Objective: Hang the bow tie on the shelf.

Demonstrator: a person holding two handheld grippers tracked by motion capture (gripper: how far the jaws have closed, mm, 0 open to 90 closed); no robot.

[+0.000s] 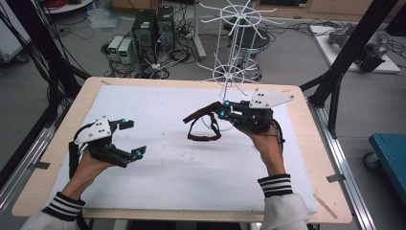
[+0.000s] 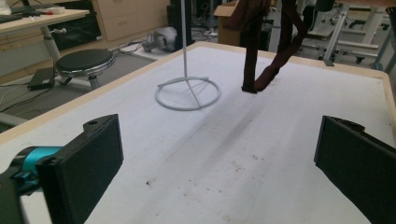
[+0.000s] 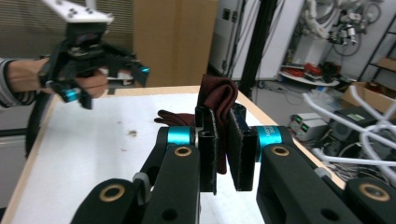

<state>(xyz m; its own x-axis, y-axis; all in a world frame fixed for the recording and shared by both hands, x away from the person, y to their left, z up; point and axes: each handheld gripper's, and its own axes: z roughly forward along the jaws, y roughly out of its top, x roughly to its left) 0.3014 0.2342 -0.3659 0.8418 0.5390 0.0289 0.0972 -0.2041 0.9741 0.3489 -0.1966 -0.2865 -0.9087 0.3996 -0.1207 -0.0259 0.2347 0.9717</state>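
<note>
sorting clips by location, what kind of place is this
Probably a robotics lab or workshop: desktop computers with tangled cables sit on the floor beyond the table, black framing flanks it, and robot parts crowd a shelf.

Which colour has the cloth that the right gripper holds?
The cloth is dark maroon, best seen in the right gripper view, pinched in the right gripper.
</note>
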